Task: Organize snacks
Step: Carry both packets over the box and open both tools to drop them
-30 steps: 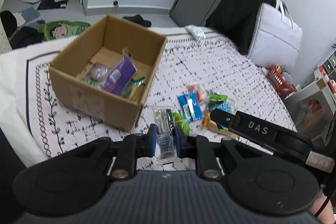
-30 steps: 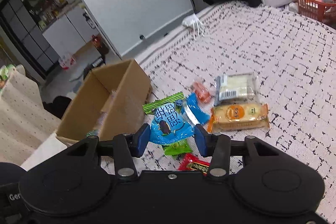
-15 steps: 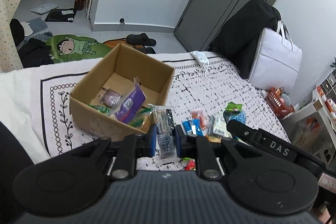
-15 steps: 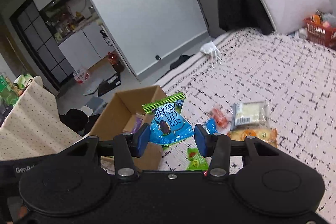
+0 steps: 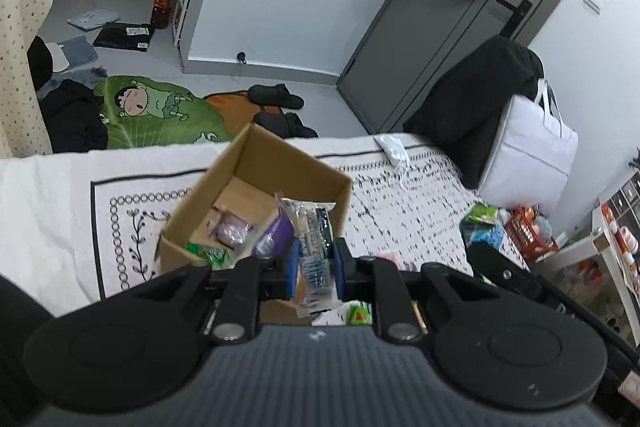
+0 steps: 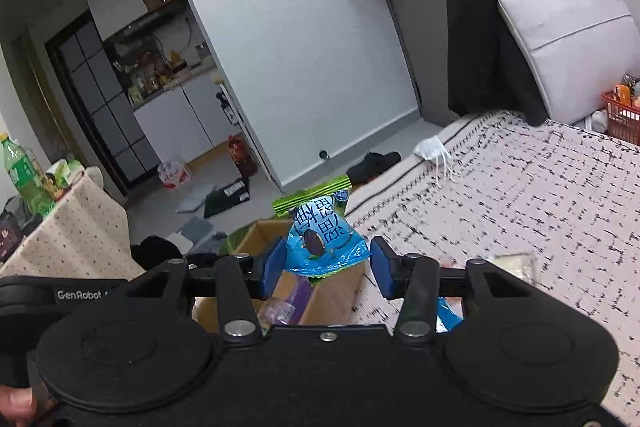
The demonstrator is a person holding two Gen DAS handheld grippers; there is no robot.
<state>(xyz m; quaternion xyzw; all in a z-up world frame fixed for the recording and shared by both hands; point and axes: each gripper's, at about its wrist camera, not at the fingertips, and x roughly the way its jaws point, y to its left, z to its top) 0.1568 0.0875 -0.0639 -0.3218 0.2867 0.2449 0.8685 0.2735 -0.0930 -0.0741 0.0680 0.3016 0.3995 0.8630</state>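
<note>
The left hand-held gripper (image 5: pixel 315 263) pinches a clear, dark-printed snack packet (image 5: pixel 314 247) between its blue pads, above the near rim of the cardboard box (image 5: pixel 256 203) on the bed (image 5: pixel 60 195). The right hand-held gripper (image 6: pixel 326 267) clamps a blue snack pouch (image 6: pixel 320 239) with a green packet (image 6: pixel 312 197) behind it at 12 o'clock, over the box's corner.

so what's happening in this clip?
A person is sorting snacks into a cardboard box on the bed. The left gripper is shut on a clear packet, held over the box's near edge. The right gripper holds a blue packet with a green one behind it, up by the box. More snacks remain on the bedspread.
</note>
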